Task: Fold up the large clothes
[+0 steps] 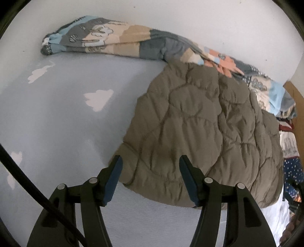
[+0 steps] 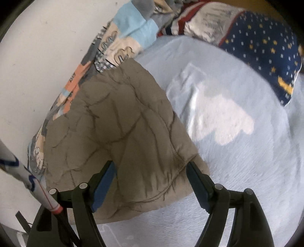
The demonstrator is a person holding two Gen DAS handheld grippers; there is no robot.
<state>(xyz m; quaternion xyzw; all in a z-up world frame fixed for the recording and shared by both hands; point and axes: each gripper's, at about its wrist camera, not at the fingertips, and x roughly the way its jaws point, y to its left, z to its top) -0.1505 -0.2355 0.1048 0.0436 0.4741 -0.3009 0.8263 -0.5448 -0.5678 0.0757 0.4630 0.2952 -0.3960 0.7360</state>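
Note:
A brown quilted puffer jacket lies folded in a compact bundle on the pale blue bed sheet. My left gripper is open, its jaws wide apart over the jacket's near left edge, holding nothing. In the right wrist view the same jacket fills the middle left. My right gripper is open too, jaws spread over the jacket's near hem, with nothing between the pads. The jacket's far side rests against a rolled quilt.
A rolled patterned quilt lies along the white wall behind the jacket; it also shows in the right wrist view. A navy star-print pillow lies at the bed's far right. The sheet has white cloud prints.

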